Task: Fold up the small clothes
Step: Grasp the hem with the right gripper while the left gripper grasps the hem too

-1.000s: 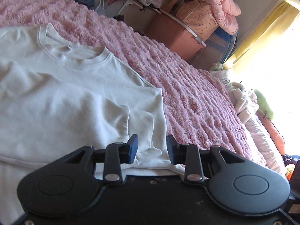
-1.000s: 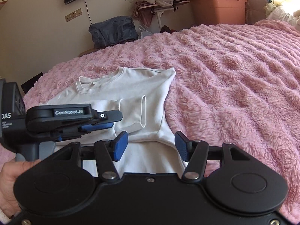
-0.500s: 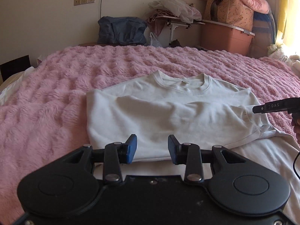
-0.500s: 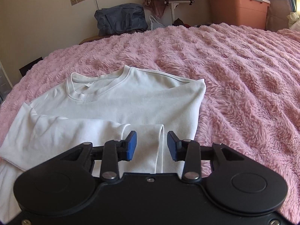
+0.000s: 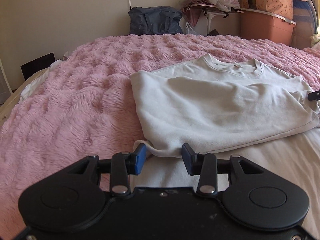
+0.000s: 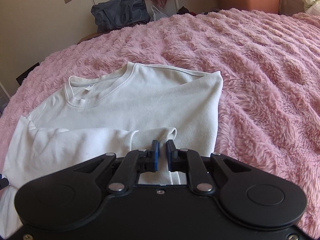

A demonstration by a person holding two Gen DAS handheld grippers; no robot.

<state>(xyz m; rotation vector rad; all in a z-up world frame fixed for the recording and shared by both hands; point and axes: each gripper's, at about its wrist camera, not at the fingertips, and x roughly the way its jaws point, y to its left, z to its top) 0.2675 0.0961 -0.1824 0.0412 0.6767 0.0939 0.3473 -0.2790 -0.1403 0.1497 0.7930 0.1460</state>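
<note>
A white sweatshirt lies on the pink fluffy blanket, neckline at the far side and sleeves folded across the body. My left gripper is at its near left corner. Its jaws are opening; the fabric corner sits between them and the pads do not press on it. In the right wrist view the sweatshirt fills the middle. My right gripper is shut on the folded sleeve's cuff near the garment's right side. A dark tip of the right gripper shows at the left wrist view's right edge.
A white sheet lies under the sweatshirt's near edge. Beyond the bed stand a dark blue bag, a small table piled with clothes and an orange storage bin. Pink blanket spreads to the right.
The left gripper swung from the sweatshirt's right side to its near left corner, and its jaws widened. The right gripper moved in over the folded sleeve and closed on its cuff.
</note>
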